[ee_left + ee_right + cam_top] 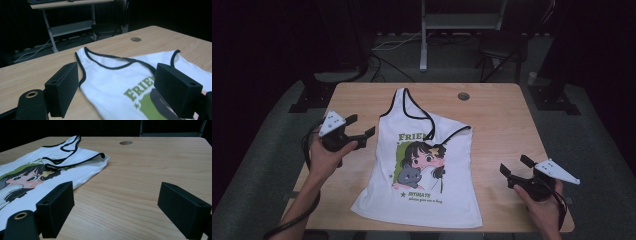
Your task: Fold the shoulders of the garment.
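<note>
A white tank top (422,165) with black trim and a cartoon print lies flat in the middle of the wooden table (502,120). Its right shoulder strap is folded over onto the chest. The left gripper (360,127) hovers open just left of the top's armhole, and in the left gripper view the top (117,77) lies between and beyond its jaws. My right gripper (515,166) stands open over bare wood right of the hem; the right gripper view has the top (50,170) off to the left.
A round cable hole (463,96) sits near the table's far edge, also the hole (125,142) in the right gripper view. Behind the table stand a metal desk frame (459,22) and a dark chair (504,47). Bare wood lies right of the top.
</note>
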A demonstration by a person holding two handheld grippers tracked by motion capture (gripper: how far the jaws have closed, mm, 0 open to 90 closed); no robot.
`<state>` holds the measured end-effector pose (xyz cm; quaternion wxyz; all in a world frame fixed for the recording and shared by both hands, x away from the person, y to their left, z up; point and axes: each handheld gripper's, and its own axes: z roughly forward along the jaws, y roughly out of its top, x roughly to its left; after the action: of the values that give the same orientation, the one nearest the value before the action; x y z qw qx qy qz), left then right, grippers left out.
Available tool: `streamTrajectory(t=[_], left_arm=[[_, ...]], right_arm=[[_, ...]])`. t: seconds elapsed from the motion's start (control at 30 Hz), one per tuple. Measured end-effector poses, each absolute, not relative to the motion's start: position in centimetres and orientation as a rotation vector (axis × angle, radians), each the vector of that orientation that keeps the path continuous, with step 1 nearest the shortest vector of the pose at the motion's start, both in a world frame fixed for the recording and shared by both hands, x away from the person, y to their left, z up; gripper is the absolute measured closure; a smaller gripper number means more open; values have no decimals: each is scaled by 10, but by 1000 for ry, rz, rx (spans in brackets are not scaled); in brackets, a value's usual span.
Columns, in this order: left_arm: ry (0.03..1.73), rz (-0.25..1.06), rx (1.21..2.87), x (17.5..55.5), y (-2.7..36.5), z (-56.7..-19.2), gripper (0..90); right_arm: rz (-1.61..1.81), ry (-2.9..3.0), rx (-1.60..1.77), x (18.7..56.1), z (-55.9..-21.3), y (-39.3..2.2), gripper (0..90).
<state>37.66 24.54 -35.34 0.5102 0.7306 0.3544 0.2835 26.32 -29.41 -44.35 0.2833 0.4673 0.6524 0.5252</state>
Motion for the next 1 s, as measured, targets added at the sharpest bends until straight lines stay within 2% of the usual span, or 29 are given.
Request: streamTrajectory(t=[0.37, 1.0], left_arm=[[867, 669, 1839, 438, 223, -344, 195], [883, 640, 1890, 506, 195, -346, 195]], right_arm=[[1414, 1747, 1241, 263, -444, -294, 134], [1432, 1750, 1234, 260, -444, -295, 134]])
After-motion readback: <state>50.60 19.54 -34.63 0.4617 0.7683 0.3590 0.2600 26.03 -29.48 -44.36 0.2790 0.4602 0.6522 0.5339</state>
